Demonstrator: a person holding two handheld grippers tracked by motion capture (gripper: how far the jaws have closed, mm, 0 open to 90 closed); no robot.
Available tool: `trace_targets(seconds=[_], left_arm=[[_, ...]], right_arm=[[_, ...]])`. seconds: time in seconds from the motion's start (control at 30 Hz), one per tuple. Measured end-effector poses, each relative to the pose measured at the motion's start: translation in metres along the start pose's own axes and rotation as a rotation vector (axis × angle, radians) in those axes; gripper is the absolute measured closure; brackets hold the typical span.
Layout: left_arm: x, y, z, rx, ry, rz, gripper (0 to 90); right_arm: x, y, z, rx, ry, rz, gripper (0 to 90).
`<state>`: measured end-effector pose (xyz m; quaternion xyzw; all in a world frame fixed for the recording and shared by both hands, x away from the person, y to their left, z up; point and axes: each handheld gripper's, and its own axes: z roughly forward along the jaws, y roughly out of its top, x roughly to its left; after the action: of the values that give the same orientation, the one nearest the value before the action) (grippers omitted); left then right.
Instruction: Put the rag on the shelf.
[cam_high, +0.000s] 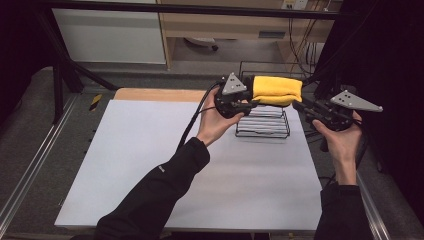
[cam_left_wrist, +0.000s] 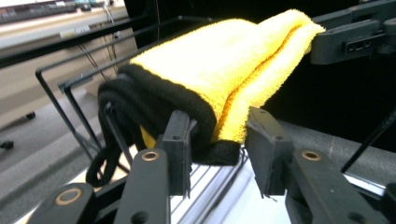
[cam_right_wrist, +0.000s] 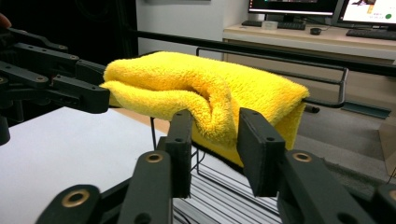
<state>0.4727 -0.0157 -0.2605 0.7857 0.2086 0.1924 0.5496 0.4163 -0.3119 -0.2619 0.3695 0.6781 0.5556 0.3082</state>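
Both grippers, left and right, pinch opposite ends of a folded fluffy yellow microfiber towel with black edging, held just above the black wire rack; looks like the placing step, next lower it level onto the rack's thin rods.

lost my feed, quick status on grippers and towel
Left gripper shut on yellow towel, right gripper shut on its other end. Towel held above black wire rack. Nothing in the way.
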Motion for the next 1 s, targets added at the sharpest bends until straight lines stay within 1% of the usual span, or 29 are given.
trace_targets(seconds=[0.13, 0.2, 0.23, 0.27, 0.3, 0.33, 0.37, 0.4, 0.43, 0.47, 0.5, 0.53, 0.6, 0.63, 0.77, 0.97, 1.0], left_arm=[[0.001, -0.008, -0.001, 0.022, -0.004, -0.010, 60.8], [0.002, -0.012, 0.000, 0.032, -0.003, -0.014, 60.9], [0.002, -0.014, 0.000, 0.036, -0.004, -0.016, 60.9], [0.003, -0.017, 0.000, 0.039, -0.003, -0.019, 60.9], [0.003, -0.019, 0.001, 0.043, -0.006, -0.022, 60.9], [0.003, -0.022, 0.000, 0.047, -0.006, -0.023, 60.9], [0.004, -0.024, 0.000, 0.051, -0.004, -0.030, 60.9], [0.005, -0.027, 0.000, 0.058, -0.002, -0.036, 60.8], [0.005, -0.030, -0.001, 0.062, -0.001, -0.043, 60.8], [0.006, -0.033, -0.002, 0.068, -0.001, -0.051, 60.5], [0.007, -0.037, -0.004, 0.073, -0.001, -0.059, 58.5], [0.008, -0.041, -0.006, 0.081, -0.001, -0.067, 57.0], [0.011, -0.051, -0.011, 0.096, 0.002, -0.079, 53.6], [0.013, -0.056, -0.014, 0.104, 0.003, -0.084, 53.6], [0.020, -0.079, -0.028, 0.137, 0.013, -0.122, 44.3], [0.032, -0.113, -0.057, 0.173, 0.031, -0.186, 31.3], [0.034, -0.118, -0.063, 0.174, 0.039, -0.192, 29.2]], right_arm=[[0.002, -0.007, -0.001, 0.001, 0.017, 0.016, 62.9], [0.003, -0.008, 0.000, 0.003, 0.021, 0.018, 63.9], [0.006, -0.012, 0.004, 0.006, 0.028, 0.030, 70.4], [0.006, -0.012, 0.004, 0.006, 0.028, 0.030, 70.4], [0.007, -0.017, 0.011, 0.018, 0.031, 0.040, 77.3], [0.007, -0.020, 0.016, 0.023, 0.028, 0.044, 81.0], [0.007, -0.020, 0.016, 0.023, 0.028, 0.044, 81.0], [0.007, -0.027, 0.025, 0.034, 0.022, 0.073, 86.5], [0.007, -0.027, 0.025, 0.034, 0.022, 0.073, 86.5], [0.007, -0.030, 0.030, 0.033, 0.015, 0.084, 87.7], [0.005, -0.036, 0.040, 0.041, -0.001, 0.087, 88.9], [0.005, -0.038, 0.045, 0.044, -0.009, 0.090, 89.0], [0.002, -0.042, 0.053, 0.051, -0.026, 0.093, 89.2], [0.002, -0.042, 0.053, 0.051, -0.026, 0.093, 89.2], [0.001, -0.046, 0.061, 0.046, -0.044, 0.098, 88.5], [0.006, -0.046, 0.064, 0.045, -0.043, 0.089, 85.0], [0.007, -0.046, 0.063, 0.046, -0.041, 0.087, 83.9]])
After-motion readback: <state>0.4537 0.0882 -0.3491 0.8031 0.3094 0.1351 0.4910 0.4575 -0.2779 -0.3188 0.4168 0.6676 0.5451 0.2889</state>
